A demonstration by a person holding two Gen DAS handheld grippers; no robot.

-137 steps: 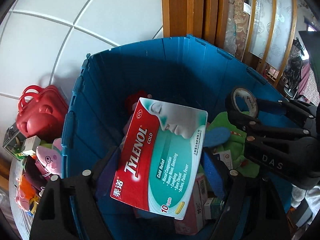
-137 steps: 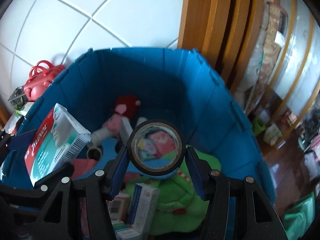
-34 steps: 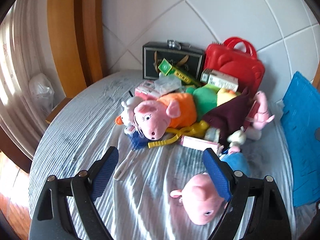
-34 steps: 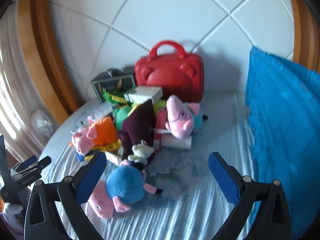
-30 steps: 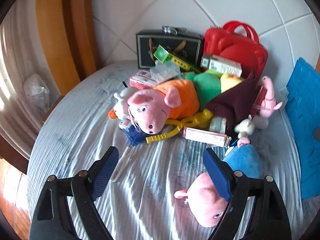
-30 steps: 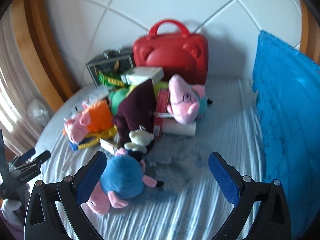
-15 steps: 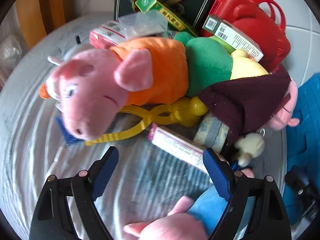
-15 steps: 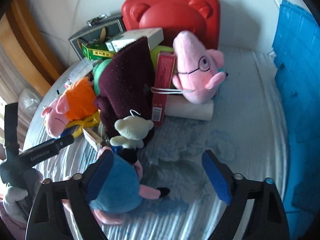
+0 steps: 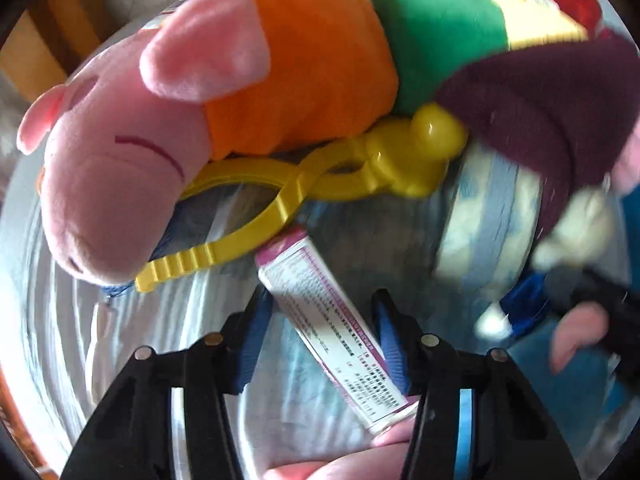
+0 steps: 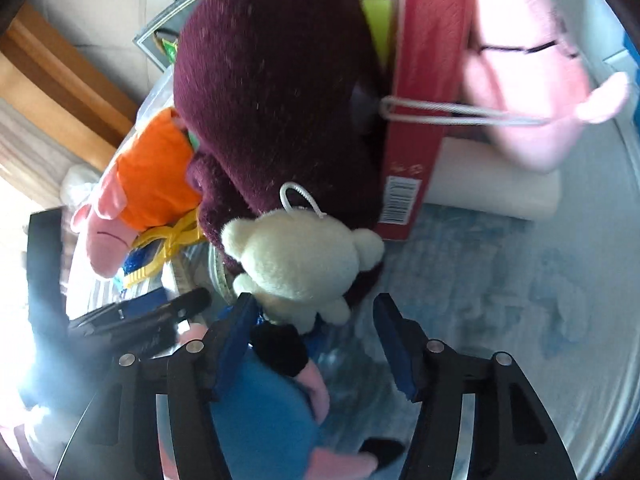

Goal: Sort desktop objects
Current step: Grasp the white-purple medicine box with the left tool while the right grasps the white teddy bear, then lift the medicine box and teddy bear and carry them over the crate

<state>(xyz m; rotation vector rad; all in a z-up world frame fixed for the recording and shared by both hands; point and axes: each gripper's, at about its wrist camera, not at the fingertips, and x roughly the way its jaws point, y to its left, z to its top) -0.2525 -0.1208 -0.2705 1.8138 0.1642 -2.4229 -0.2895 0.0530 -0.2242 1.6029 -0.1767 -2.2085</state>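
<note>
Two grippers, both low over the pile on the blue-white striped cloth (image 10: 520, 280).

Left wrist view: left gripper (image 9: 320, 332) at lower centre, blue pads spread and released. Long white-and-purple box (image 9: 332, 332) lies diagonally between them, its near end at the lower centre by the right pad; contact with either pad cannot be told. Yellow plastic tongs (image 9: 296, 196) cross mid-frame, tip just above the box's far end. Pink pig plush in orange (image 9: 192, 112) fills the upper left, lying on the tongs' handles. Maroon plush (image 9: 552, 100) at upper right; tape roll (image 9: 492, 232) beneath it, blurred.

Right wrist view: right gripper (image 10: 316, 336) at lower centre, pads apart, nothing clamped. Small cream bear (image 10: 300, 264) sits just above and between the pads, leaning on the maroon plush in the upper centre. Blue-clad pig plush (image 10: 260, 408) lies under the left pad, lower left. Red box (image 10: 420, 100) stands at upper right beside another pink pig plush (image 10: 532, 64).
</note>
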